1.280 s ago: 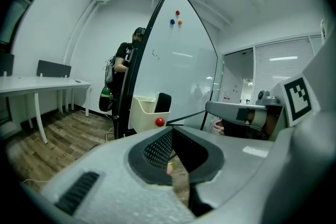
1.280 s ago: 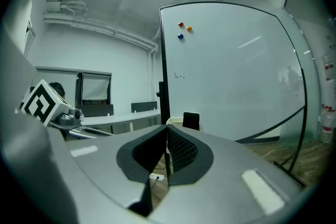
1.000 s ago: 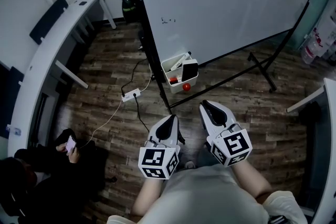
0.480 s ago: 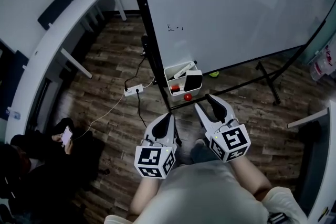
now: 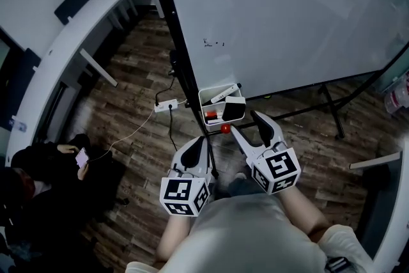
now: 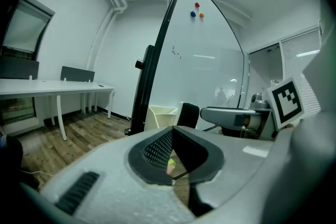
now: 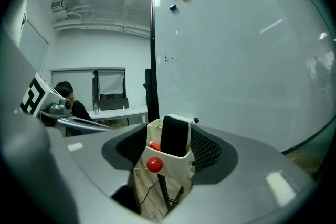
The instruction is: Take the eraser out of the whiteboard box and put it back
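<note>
A white whiteboard box (image 5: 214, 113) hangs at the board's lower edge, with a red magnet (image 5: 225, 128) on its front. The black eraser (image 5: 234, 109) stands upright in it beside markers. My right gripper (image 5: 245, 121) is just short of the box, its jaws opening, with nothing held. In the right gripper view the box (image 7: 173, 162) and eraser (image 7: 175, 135) show framed between the spread jaws of the right gripper (image 7: 170, 153), apart from them. My left gripper (image 5: 202, 140) hangs lower left of the box, shut and empty. The left gripper (image 6: 172, 131) looks at the box (image 6: 159, 114) and eraser (image 6: 188, 115).
The large whiteboard (image 5: 287, 16) stands on a black frame with legs (image 5: 329, 109) across the wooden floor. A power strip (image 5: 165, 103) and cable lie left of the box. A seated person (image 5: 38, 169) holds a phone at lower left. A white desk (image 5: 77, 35) runs along the left wall.
Both grippers have come closer to the box. The right jaws have gone from shut to wide apart. The left gripper stays shut.
</note>
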Demonstrator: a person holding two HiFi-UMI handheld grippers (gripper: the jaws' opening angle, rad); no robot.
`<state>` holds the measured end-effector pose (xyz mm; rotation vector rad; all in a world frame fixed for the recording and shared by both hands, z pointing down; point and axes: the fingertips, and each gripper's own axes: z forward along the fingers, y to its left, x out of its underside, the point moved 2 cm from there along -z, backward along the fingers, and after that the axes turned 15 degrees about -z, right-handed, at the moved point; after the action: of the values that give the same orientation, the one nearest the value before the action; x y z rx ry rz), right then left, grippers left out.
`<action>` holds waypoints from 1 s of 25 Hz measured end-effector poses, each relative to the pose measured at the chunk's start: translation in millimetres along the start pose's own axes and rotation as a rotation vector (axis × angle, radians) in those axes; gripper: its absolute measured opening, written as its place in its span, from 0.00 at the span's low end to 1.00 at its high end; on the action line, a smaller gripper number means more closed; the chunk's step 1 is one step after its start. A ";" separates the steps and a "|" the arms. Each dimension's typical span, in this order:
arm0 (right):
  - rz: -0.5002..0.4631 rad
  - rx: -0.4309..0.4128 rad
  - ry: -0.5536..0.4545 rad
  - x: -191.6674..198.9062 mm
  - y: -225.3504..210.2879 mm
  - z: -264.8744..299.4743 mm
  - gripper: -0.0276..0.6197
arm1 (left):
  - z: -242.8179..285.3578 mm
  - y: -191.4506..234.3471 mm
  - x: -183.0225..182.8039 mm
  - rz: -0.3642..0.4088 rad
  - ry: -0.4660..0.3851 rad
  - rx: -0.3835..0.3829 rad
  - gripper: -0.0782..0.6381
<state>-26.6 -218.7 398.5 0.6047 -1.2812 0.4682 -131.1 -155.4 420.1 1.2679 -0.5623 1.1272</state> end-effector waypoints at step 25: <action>-0.038 -0.168 -0.010 9.8 -18.5 54.2 0.48 | 37.7 -1.3 -17.0 -0.017 -0.090 -0.112 0.12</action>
<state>-52.8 -268.2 414.4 0.4895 -1.3020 0.3228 -127.8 -196.3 415.1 1.2289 -0.6720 1.0143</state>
